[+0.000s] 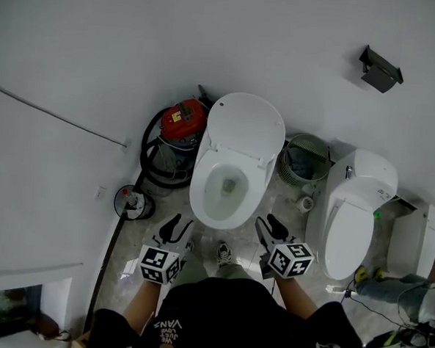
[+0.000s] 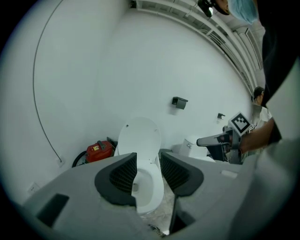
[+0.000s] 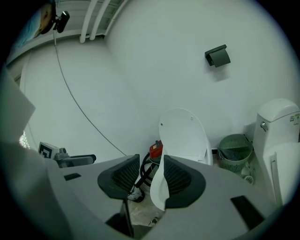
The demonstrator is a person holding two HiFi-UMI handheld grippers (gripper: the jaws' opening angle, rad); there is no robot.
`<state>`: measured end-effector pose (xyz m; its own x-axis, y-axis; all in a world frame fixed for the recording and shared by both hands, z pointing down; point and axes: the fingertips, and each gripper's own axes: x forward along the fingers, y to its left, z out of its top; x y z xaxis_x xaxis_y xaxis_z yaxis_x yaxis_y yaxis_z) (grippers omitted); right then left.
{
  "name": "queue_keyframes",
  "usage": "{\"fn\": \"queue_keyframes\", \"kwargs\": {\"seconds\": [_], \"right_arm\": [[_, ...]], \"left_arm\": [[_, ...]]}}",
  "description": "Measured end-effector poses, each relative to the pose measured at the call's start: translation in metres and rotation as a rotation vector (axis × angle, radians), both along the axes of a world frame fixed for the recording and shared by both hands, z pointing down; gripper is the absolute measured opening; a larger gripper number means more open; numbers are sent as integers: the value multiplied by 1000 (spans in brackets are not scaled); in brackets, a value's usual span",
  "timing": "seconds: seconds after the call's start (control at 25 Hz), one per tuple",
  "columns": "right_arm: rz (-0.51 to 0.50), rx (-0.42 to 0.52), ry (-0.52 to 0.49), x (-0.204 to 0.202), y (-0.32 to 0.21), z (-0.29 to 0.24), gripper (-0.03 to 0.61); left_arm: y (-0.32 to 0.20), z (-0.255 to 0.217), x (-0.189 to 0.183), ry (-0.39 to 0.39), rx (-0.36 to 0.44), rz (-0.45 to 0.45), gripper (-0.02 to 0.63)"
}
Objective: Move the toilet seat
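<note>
Two toilets. The middle toilet (image 1: 254,197) is open, its lid (image 1: 246,123) up against the wall and the toilet seat (image 1: 200,194) on its bowl, just ahead of both grippers. The right toilet (image 1: 350,229) is closed. One red vacuum (image 1: 184,120) stands left, one green bin (image 1: 306,160) between the toilets, and one paper roll (image 1: 304,204) on the floor. Left gripper (image 1: 179,224) and right gripper (image 1: 269,226): jaws partway apart, empty. Shirt (image 1: 216,317) reads VANS.

Even, soft, diffuse light; white walls bright without harsh glare, shadows faint. Both gripper views bend strongly at the edges, with black rounded corners. Nearest foreground is softly blurred.
</note>
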<state>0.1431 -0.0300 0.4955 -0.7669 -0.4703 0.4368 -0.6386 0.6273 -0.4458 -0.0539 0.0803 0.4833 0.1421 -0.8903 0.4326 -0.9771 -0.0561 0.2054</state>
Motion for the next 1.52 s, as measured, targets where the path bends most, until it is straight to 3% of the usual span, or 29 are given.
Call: {"fn": "queue_keyframes", "kwargs": {"seconds": [0.36, 0.76, 1.2, 1.52], "right_arm": [[245, -41, 26, -6, -9, 22, 161], [464, -154, 40, -11, 0, 79, 164], [550, -278, 91, -35, 7, 185, 184], [596, -378, 77, -38, 9, 255, 226]], "left_arm": [[-43, 31, -34, 28, -58, 147, 166], [-69, 98, -82, 46, -148, 223, 187], [-82, 210, -90, 105, -299, 267, 227], [-83, 282, -89, 162, -398, 232, 245]]}}
